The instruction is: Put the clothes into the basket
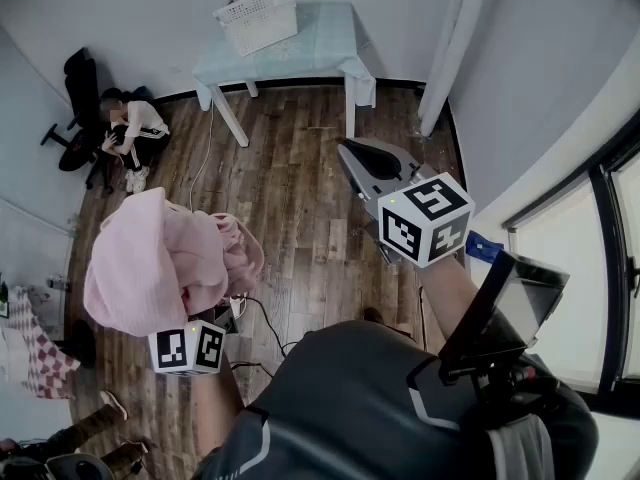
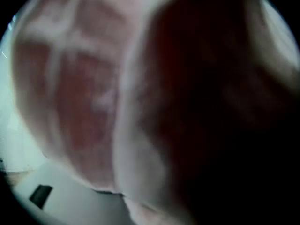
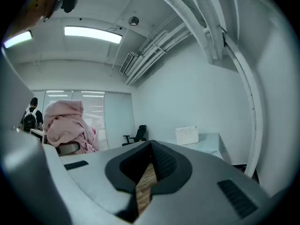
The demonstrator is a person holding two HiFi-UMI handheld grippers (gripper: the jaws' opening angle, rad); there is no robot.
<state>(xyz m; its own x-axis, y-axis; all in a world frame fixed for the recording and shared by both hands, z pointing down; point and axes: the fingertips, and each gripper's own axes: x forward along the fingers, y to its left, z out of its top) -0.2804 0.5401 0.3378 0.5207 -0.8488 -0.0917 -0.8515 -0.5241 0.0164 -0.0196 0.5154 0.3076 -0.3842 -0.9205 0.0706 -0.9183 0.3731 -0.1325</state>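
Observation:
A bulky pink bundle of clothes (image 1: 165,258) hangs in the air at the left of the head view, draped over my left gripper, whose marker cube (image 1: 187,348) shows just below it. The jaws are hidden under the cloth, and pink fabric (image 2: 84,93) fills the left gripper view. My right gripper (image 1: 352,158) is held out over the wooden floor, its jaws together with nothing between them (image 3: 151,146). The white basket (image 1: 258,20) stands on a pale table (image 1: 320,38) by the far wall, well beyond both grippers. In the right gripper view the pink clothes (image 3: 65,123) are at the left and the basket (image 3: 186,135) at the right.
A person (image 1: 135,128) crouches by a black office chair (image 1: 78,88) at the far left. A checkered cloth (image 1: 35,353) lies at the left edge, and a cable (image 1: 262,318) runs over the floor. A white post (image 1: 445,48) and windows (image 1: 600,268) stand on the right.

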